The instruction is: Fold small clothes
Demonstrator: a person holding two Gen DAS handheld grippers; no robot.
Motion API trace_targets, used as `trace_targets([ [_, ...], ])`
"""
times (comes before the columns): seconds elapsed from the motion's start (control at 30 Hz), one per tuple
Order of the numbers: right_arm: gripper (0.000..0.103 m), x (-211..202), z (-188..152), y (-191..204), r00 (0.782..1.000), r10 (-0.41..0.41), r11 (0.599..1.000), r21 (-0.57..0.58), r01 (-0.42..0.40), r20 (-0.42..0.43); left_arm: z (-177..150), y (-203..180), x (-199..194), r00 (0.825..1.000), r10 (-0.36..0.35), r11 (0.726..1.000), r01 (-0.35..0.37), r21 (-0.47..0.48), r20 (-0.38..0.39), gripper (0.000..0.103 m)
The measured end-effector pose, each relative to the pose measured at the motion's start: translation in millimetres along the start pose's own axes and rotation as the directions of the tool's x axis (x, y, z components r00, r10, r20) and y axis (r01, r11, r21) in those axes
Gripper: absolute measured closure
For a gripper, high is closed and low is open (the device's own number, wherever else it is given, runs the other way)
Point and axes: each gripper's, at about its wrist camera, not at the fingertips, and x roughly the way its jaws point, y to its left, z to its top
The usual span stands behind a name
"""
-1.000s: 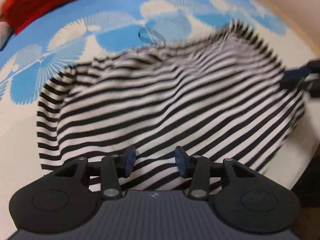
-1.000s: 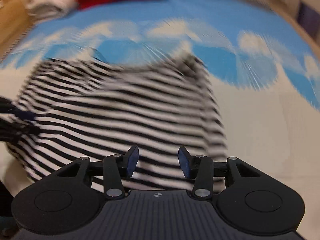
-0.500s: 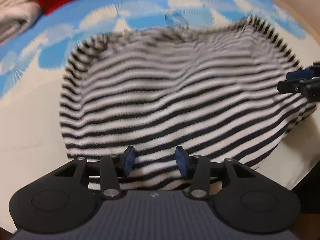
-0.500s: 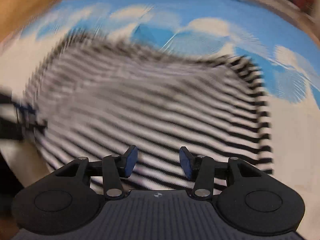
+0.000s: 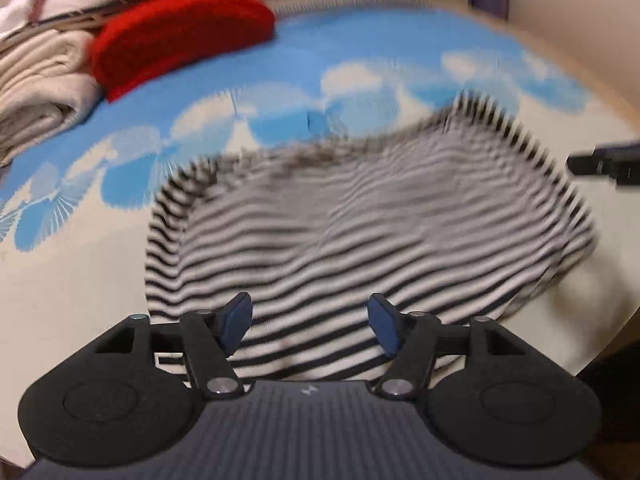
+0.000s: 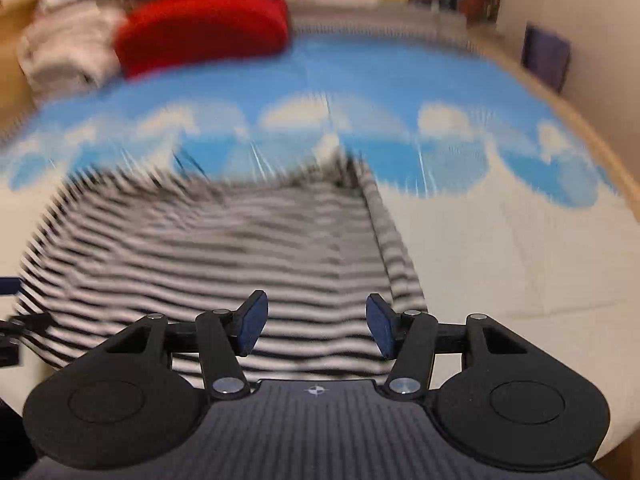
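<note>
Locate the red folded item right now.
The red folded item lies at the far left of the blue-and-white cover in both wrist views, against the beige folded pile, well beyond the striped garment.

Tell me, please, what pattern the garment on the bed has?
Black and white stripes, clearest in the left wrist view.

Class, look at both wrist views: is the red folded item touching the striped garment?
Apart. In the left wrist view, the red folded item lies far up the sheet, and a wide band of blue-patterned sheet separates it from the striped garment.
</note>
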Motion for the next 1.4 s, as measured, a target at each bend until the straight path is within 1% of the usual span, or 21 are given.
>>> trace_targets([
  [0.03, 0.045, -16, 1, 4, 0.999, 0.013, 1.0, -0.001, -0.013, 0.045, 4, -2, -13, 1.0, -0.004, 1.0, 0.005, -0.013, 0.031, 0.028],
  [0.1, 0.043, -45, 2, 7, 0.992, 0.042, 0.999, 0.001, -0.043, 0.119, 3, -3, -45, 0.995, 0.0, 0.999, 0.004, -0.042, 0.096, 0.021],
  [0.13, 0.04, -60, -2, 9, 0.986, 0.054, 0.998, 0.006, -0.056, 0.155, 1, -1, -55, 0.993, 0.006, 0.998, 0.001, -0.063, 0.118, 0.02],
  [0.2, 0.034, -81, -13, 5, 0.976, 0.074, 0.996, 0.025, -0.08, 0.206, -8, 2, -75, 0.991, 0.005, 0.993, 0.012, -0.121, 0.133, 0.019],
  [0.27, 0.033, -95, -32, -3, 0.97, 0.076, 0.994, 0.063, -0.093, 0.23, -20, 5, -86, 0.992, -0.001, 0.984, 0.023, -0.176, 0.123, 0.019],
  [0.33, 0.033, -95, -42, -9, 0.978, 0.065, 0.983, 0.155, -0.097, 0.2, -35, 6, -88, 0.992, 0.019, 0.979, 0.006, -0.206, 0.121, 0.019],
  [0.37, 0.033, -93, -44, -12, 0.98, 0.076, 0.974, 0.198, -0.112, 0.184, -45, 6, -86, 0.991, 0.035, 0.977, -0.008, -0.215, 0.126, 0.019],
  [0.4, 0.033, -90, -46, -12, 0.98, 0.081, 0.97, 0.213, -0.12, 0.18, -53, 5, -83, 0.99, 0.045, 0.976, -0.016, -0.218, 0.131, 0.019],
  [0.43, 0.033, -86, -48, -11, 0.983, 0.067, 0.975, 0.2, -0.101, 0.171, -63, 3, -77, 0.991, 0.048, 0.976, -0.02, -0.215, 0.127, 0.019],
  [0.47, 0.033, -84, -51, -7, 0.986, 0.039, 0.982, 0.174, -0.068, 0.161, -69, 2, -69, 0.994, 0.045, 0.978, -0.023, -0.205, 0.1, 0.019],
  [0.5, 0.033, -80, -52, -5, 0.988, 0.006, 0.989, 0.143, -0.029, 0.155, -73, 2, -58, 0.998, 0.04, 0.979, -0.029, -0.2, 0.053, 0.02],
  [0.53, 0.033, -77, -52, -3, 0.989, -0.005, 0.992, 0.125, -0.014, 0.151, -74, 2, -50, 0.999, 0.033, 0.978, -0.028, -0.207, 0.021, 0.02],
  [0.6, 0.033, -71, -53, -1, 0.991, -0.002, 0.993, 0.117, -0.014, 0.134, -73, 5, -42, 1.0, 0.017, 0.973, -0.013, -0.231, 0.016, 0.02],
  [0.7, 0.033, -69, -56, -1, 0.993, 0.002, 0.992, 0.122, -0.017, 0.12, -71, 11, -32, 1.0, 0.023, 0.964, -0.022, -0.265, 0.002, 0.02],
  [0.83, 0.033, -71, -58, 2, 0.991, 0.006, 0.995, 0.096, -0.02, 0.135, -74, 17, -15, 0.998, 0.032, 0.95, -0.048, -0.308, -0.057, 0.021],
  [0.97, 0.033, -68, -59, 5, 0.991, 0.013, 0.997, 0.068, -0.022, 0.132, -77, 16, -9, 0.997, 0.049, 0.96, -0.062, -0.273, -0.055, 0.021],
  [1.07, 0.033, -66, -61, 4, 0.991, 0.008, 0.998, 0.054, -0.015, 0.13, -80, 19, -9, 0.998, 0.048, 0.961, -0.058, -0.272, -0.044, 0.021],
  [1.2, 0.033, -64, -65, 0, 0.993, -0.019, 0.998, 0.058, 0.012, 0.117, -82, 28, -10, 0.998, 0.033, 0.95, -0.047, -0.31, -0.05, 0.021],
  [1.27, 0.033, -63, -63, -3, 0.994, -0.026, 0.997, 0.081, 0.017, 0.109, -81, 32, -10, 0.998, 0.025, 0.941, -0.042, -0.337, -0.055, 0.021],
  [1.33, 0.032, -65, -60, -5, 0.992, -0.018, 0.995, 0.101, 0.006, 0.125, -82, 34, -10, 0.998, 0.022, 0.936, -0.04, -0.351, -0.056, 0.021],
  [1.4, 0.032, -66, -60, -4, 0.99, -0.017, 0.996, 0.092, 0.005, 0.137, -83, 35, -8, 0.998, 0.027, 0.932, -0.047, -0.36, -0.062, 0.022],
])
